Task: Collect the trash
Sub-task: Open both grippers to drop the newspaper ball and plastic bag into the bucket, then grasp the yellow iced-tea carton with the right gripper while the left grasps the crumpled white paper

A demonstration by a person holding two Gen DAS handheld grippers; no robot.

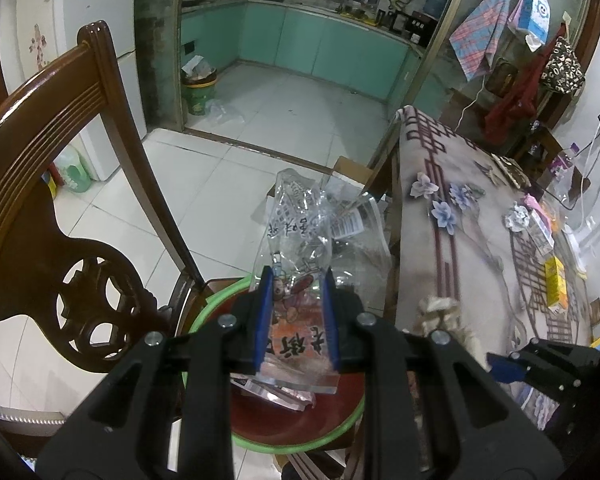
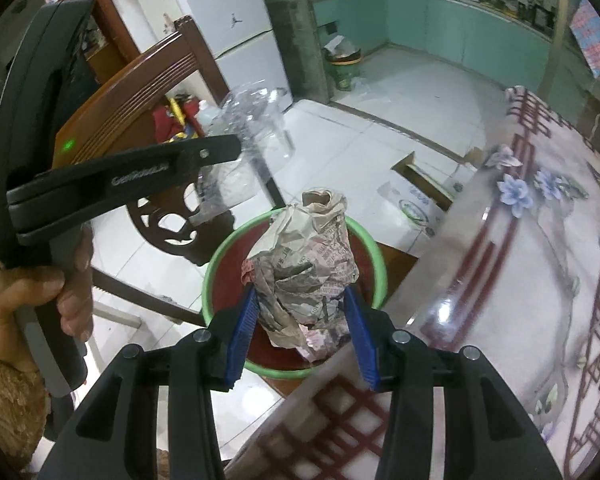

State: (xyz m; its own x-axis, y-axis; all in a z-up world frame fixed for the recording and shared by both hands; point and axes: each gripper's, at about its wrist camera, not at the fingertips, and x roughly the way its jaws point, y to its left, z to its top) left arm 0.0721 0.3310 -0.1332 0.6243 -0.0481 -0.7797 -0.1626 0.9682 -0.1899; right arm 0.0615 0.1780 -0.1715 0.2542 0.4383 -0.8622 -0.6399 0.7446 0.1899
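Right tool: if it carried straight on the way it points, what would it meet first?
Probably the red inside of the green-rimmed basin below. The right tool already has the crumpled newspaper wad between its blue pads, so that leads the way; depth is unclear.

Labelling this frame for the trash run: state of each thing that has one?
Left tool: shut on clear plastic wrapper, held above the basin.
Right tool: crumpled newspaper wad between its blue pads; whether they press on it cannot be told.
Green-rimmed basin: on the floor, some wrappers already inside.
Cardboard box: flaps open.
Kitchen bin: full, uncovered.
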